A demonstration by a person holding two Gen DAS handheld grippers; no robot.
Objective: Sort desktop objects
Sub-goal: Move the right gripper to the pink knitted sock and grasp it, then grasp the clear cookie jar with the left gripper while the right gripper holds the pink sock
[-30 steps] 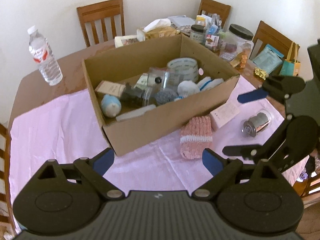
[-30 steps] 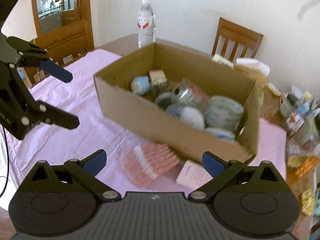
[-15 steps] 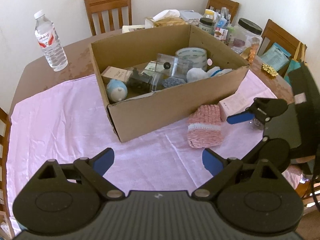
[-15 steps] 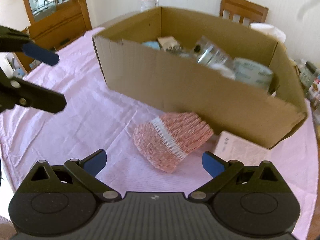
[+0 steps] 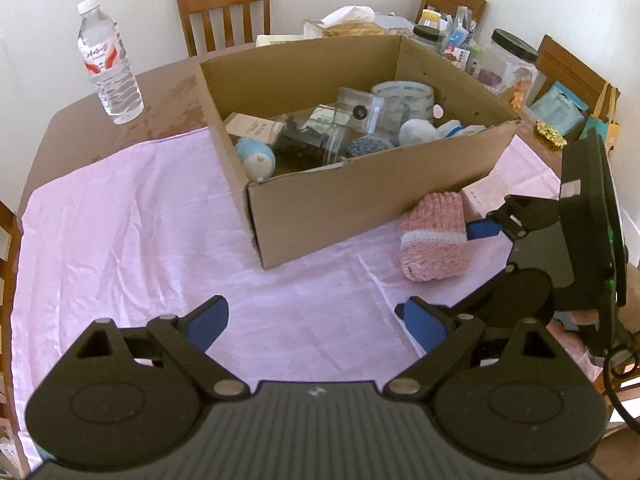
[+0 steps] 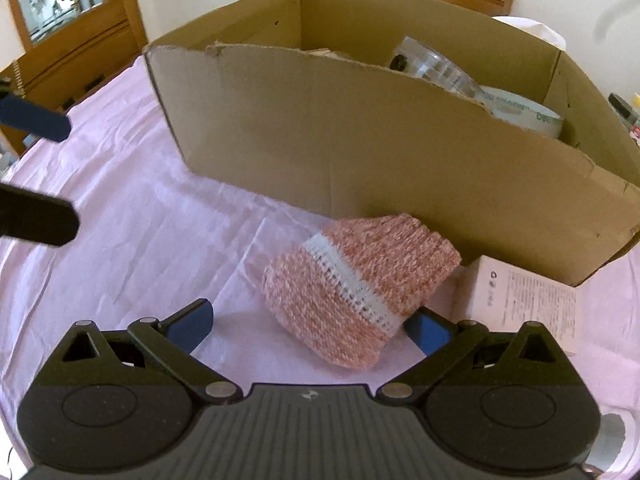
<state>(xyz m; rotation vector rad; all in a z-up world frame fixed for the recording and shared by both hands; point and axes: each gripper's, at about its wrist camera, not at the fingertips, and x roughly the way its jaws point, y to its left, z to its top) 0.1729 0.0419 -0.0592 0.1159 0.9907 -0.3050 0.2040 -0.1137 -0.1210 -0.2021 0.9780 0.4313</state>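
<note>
A pink knitted piece with a white band point(image 6: 360, 280) lies on the pink cloth against the front wall of the open cardboard box point(image 6: 360, 140). My right gripper point(image 6: 310, 328) is open and low over the cloth, its fingers either side of the knit's near end. The right pad point(image 6: 428, 332) is at the knit's edge and the left pad stands apart from it. Seen from the left wrist, the right gripper point(image 5: 434, 270) straddles the knitted piece point(image 5: 432, 240) beside the box point(image 5: 360, 184). My left gripper point(image 5: 316, 318) hangs open and empty over bare cloth, also visible as the left gripper point(image 6: 36, 168).
A small pink carton point(image 6: 528, 304) lies right of the knit at the box corner. The box holds a tape roll, clear containers and several small items. A water bottle point(image 5: 108, 64) stands back left. Jars and packets point(image 5: 508, 64) crowd the back right. Wooden chairs ring the table.
My right gripper has come down and closer, so the knitted piece now lies between its fingers. The left gripper has sunk slightly toward the cloth, still open.
</note>
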